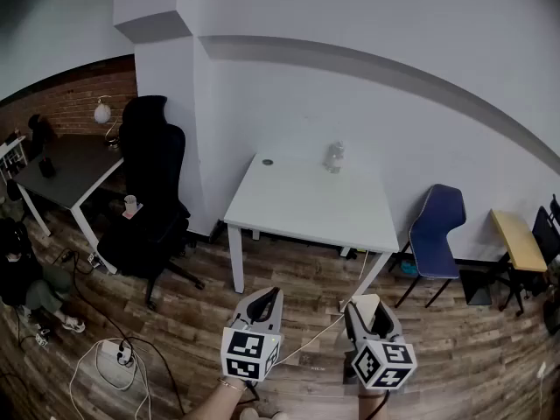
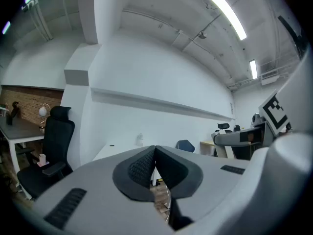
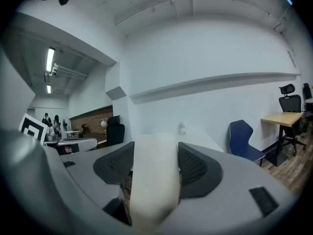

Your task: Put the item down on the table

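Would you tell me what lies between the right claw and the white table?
Only wooden floor crossed by a pale cable, seen in the head view.

Table (image 1: 306, 208) centre, against wall; bottle (image 1: 333, 157) on its far edge. Office chair (image 1: 150, 191) left of table, desk (image 1: 66, 171) further left. Side chair (image 1: 437, 226) right of table. Power strip (image 1: 118, 354) on floor, front-left.

A cream, smooth-sided item (image 3: 152, 180) is held clamped between the pads of the right tool (image 1: 369, 315), at the near right of the scene. The white surface (image 1: 297, 208) is seen farther off, well apart from it.
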Demonstrator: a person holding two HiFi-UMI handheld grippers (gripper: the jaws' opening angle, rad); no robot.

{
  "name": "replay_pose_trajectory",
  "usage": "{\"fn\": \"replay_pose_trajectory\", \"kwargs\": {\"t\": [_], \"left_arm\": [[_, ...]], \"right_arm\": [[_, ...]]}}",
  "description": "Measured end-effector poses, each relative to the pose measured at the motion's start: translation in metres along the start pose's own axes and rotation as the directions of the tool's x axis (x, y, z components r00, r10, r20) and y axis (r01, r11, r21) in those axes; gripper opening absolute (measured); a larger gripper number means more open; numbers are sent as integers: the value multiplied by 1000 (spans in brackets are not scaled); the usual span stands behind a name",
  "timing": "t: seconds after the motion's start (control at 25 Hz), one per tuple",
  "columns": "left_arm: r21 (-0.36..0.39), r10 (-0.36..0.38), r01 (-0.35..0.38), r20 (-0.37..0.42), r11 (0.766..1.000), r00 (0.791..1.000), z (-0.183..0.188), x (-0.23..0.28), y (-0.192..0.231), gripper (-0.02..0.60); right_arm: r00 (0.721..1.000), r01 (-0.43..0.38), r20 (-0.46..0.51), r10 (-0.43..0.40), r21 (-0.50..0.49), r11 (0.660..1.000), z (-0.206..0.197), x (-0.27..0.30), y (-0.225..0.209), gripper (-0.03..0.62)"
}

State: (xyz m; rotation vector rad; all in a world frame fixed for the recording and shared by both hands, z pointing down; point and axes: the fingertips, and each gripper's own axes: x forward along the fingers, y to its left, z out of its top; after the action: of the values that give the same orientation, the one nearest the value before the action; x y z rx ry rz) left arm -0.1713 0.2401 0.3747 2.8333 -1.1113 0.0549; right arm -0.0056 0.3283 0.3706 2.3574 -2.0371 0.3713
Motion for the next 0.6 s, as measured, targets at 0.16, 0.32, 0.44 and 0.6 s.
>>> {"fn": "replay_pose_trajectory", "kwargs": {"t": [0.16, 0.32, 0.44, 0.6], "left_arm": [[-8, -10, 10, 0, 1000, 1000, 1, -4, 10, 17], [-11, -21, 21, 3, 1000, 1000, 1, -9, 20, 17], [-12, -34, 34, 5, 999, 999, 0, -12, 25, 17], [-24, -41, 41, 6, 999, 999, -2, -16, 31, 17]], "right_arm": [[1000, 16, 6, -16, 3, 1000, 2, 0, 9, 298], [1000, 27, 15, -27, 1, 1000, 2, 0, 21, 298], [1000, 12, 18, -13, 41, 999, 0, -1, 28, 298], [1000, 16, 3, -16, 40, 999, -6, -3, 35, 298]]}}
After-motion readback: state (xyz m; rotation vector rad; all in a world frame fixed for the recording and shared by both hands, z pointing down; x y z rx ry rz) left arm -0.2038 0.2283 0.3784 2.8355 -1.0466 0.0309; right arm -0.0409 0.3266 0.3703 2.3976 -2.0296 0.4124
